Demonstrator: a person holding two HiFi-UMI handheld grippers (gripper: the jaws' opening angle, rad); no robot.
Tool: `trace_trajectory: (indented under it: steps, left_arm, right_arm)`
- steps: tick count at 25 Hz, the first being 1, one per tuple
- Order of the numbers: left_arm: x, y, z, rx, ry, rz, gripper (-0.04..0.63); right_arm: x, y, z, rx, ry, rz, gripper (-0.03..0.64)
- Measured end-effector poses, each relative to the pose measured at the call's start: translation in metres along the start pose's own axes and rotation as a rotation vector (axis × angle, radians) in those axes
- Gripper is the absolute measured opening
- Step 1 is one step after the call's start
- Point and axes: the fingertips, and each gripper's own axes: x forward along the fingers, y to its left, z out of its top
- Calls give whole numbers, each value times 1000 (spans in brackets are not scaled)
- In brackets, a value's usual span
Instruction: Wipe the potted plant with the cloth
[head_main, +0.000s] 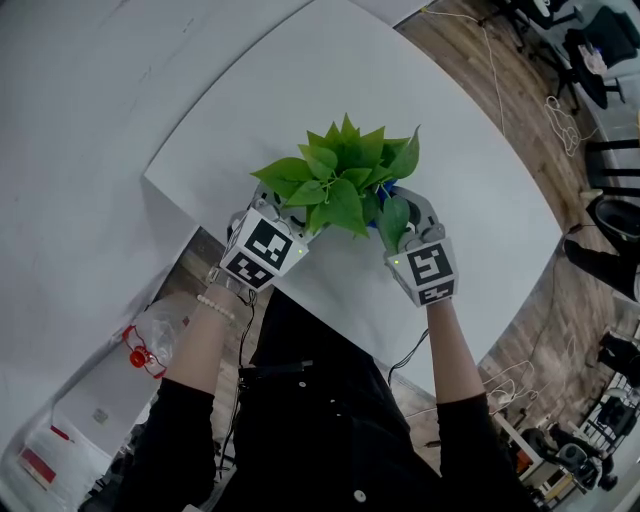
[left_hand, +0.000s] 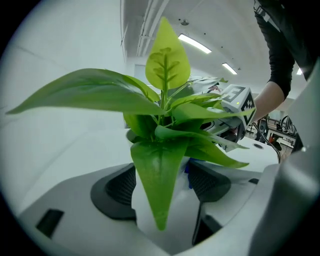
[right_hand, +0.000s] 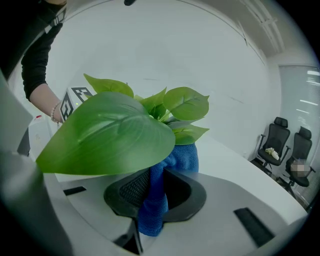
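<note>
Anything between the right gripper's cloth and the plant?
Nothing but the plant's own foliage. The cloth, clamped in the right gripper, reaches up under the plant; one big leaf overhangs the gripper.

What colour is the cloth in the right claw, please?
Blue cloth; best in right gripper view.

White desk (head_main: 470, 190); wood floor (head_main: 530, 120) at 2 o'clock, black office chairs (right_hand: 272, 137) at 3 o'clock, ceiling strip lights (left_hand: 194, 44) at 12 o'clock.
</note>
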Motion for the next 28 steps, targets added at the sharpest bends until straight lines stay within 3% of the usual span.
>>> trace_trajectory:
  steps: [17,23,25,28]
  left_arm:
    - [0,-28,-2,-149,47,238,342]
    - [2,-39,-1,-224,61,355,342]
    - [3,-43,-1,-243,60,368,339]
    - [4,-48,0,-265,47,321,341]
  right_arm:
    - [-27,39,-18,-2,18,31,94]
    - [-34,56,-23,16,16,53,94]
    - [-36,58,-25,42,12,50,94]
    - [-40,57,-28,64,9,44,94]
